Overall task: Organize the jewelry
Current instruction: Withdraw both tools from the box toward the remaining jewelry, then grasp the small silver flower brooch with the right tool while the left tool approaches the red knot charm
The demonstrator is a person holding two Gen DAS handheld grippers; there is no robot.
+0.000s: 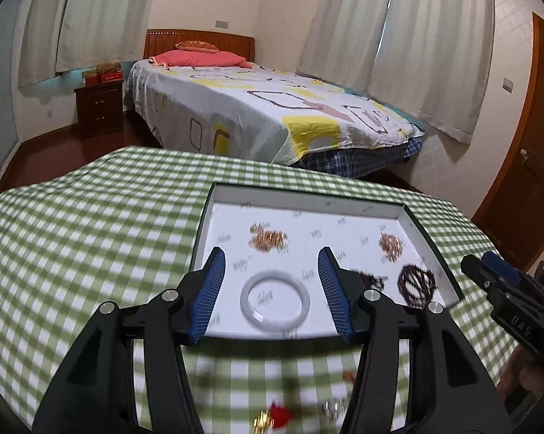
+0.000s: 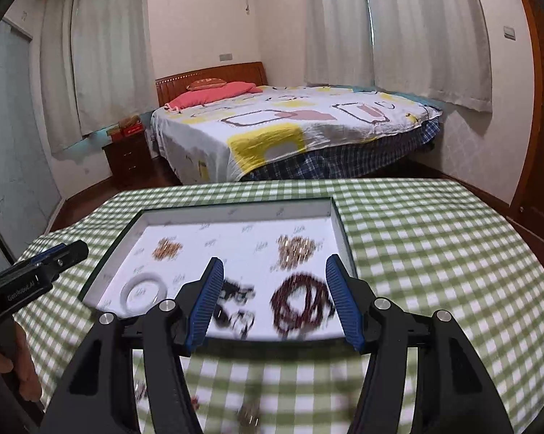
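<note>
On a desk [image 1: 91,224] under a green checked cloth, a shallow white tray [image 1: 308,200] holds jewelry. Left tongs [image 1: 272,264] hover over its near edge, jaws apart and empty; a pale bangle [image 1: 275,304] lies on the tray floor between them, untouched, a coppery chain heap [image 1: 268,240] just beyond. Right tongs [image 2: 275,271] also gape, holding nothing; below their gap lie a blurred dark trinket [image 2: 236,303] and dark red bead loops [image 2: 301,303], a golden chain pile [image 2: 295,249] beyond.
</note>
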